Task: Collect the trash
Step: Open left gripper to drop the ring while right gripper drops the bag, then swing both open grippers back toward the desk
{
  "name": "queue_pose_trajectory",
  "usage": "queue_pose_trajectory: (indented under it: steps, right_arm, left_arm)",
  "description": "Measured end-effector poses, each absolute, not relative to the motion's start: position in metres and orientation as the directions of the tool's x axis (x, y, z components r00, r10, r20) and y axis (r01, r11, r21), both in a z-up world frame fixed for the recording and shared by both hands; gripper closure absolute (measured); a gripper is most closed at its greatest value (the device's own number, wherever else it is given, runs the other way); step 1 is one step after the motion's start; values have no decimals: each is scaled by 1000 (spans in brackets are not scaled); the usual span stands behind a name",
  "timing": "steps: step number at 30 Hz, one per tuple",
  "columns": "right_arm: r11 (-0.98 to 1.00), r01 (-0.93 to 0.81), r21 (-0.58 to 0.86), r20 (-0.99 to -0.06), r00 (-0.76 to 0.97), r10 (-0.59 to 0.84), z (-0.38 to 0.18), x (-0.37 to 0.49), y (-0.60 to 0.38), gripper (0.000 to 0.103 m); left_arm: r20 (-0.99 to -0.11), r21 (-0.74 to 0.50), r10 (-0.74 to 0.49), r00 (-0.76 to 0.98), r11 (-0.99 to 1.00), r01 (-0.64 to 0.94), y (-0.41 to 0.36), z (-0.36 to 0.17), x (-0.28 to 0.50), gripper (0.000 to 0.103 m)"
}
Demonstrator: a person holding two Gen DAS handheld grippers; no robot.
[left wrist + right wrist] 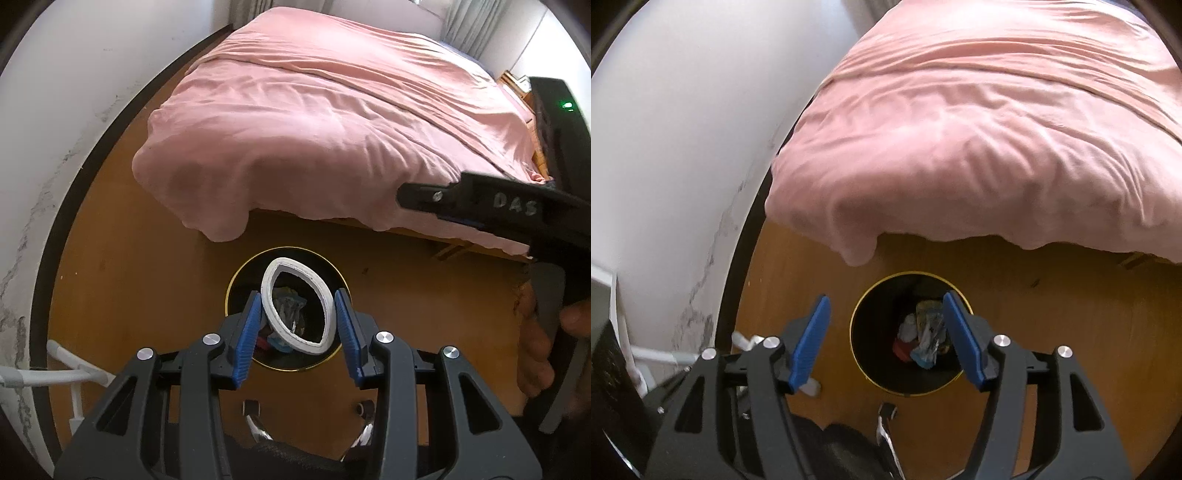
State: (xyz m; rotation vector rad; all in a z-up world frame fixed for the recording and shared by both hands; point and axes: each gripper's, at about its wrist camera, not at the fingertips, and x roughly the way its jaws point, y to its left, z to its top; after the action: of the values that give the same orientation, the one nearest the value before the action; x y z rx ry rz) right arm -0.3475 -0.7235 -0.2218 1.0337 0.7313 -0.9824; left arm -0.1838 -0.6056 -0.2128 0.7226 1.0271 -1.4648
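Left gripper (298, 325) clamps white ring (297, 306) by its sides, squashed oval, directly above black bin (236, 288) so drop lands inside. Right gripper (886, 339) wide open, empty, over bin mouth; wrappers (925, 339) at bottom.

1. Floor (147, 258): wood-look boards, smooth, with a soft sheen.
2. Bed cover (314, 129): pink cloth, matt and creased.
3. Bin (864, 365): black glossy inside, rimmed with a gold band.
4. Ring (295, 306): white, matt, squeezed oval, apparently soft foam or paper.
5. Left gripper (299, 328): matt black plastic, ribbed blue pads, bright metal bolts.
6. Wall (665, 147): white, matt, with scuffed patches.
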Motion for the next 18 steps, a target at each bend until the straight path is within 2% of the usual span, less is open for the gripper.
queue_pose_trajectory:
  steps: [1,2,3,9,18]
  right_arm:
    - [174,916,362,-861,400,-312,-221,-350,-724,38]
    - [169,916,364,-861,400,-315,-221,-351,-724,38]
    - [167,916,364,-860,400,-316,-221,-352,-725,38]
    - [191,914,357,-855,402,-327,-219,-352,-723,38]
    - [366,885,288,-838,418,-350,-198,-312,-699,37]
  left_arm:
    - [-882,-194,-443,-161,29,981,-608,-213,-186,55]
    - [-882,-191,-444,-160,26,981,-610,-213,-188,43]
    - [-880,-186,-449,-156,24,982,-611,-211,-190,38]
    - [-869,-175,-473,-145,21,984,-600,-197,-188,33]
    - [-808,-154,-588,-39,147,977,-529,-130,-142,12]
